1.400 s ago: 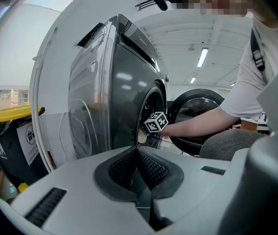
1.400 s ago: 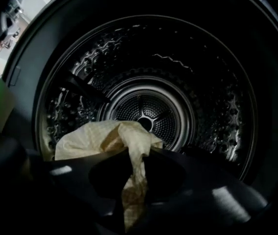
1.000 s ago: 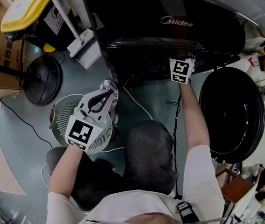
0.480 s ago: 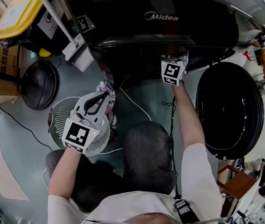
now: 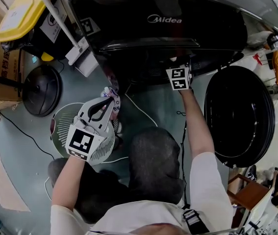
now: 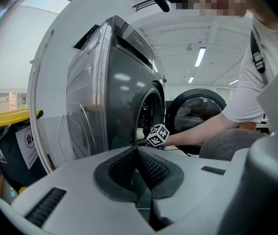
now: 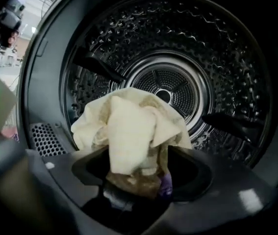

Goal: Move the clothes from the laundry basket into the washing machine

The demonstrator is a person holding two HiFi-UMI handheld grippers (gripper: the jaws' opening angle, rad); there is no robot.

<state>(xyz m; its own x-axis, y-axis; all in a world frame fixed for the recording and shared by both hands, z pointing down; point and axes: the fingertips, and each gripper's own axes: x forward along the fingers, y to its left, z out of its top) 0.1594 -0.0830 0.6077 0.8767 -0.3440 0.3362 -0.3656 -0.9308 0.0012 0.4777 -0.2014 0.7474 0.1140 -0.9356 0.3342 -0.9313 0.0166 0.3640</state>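
Observation:
The dark front-loading washing machine stands with its round door swung open to the right. My right gripper reaches into the opening; only its marker cube shows in the head view. A cream cloth is bunched between its jaws, in front of the steel drum. The jaws have just been opening and stand apart around the cloth. My left gripper hovers shut over the white slatted laundry basket, its pads meeting with nothing seen between them. A patterned garment lies at its tip.
A yellow-lidded bin and a white long-handled tool stand left of the machine. A black round base and a cardboard box sit at the far left. A white cable runs across the floor.
The right gripper has sunk lower into the machine's opening, its marker cube tilting. The left gripper has stayed over the basket.

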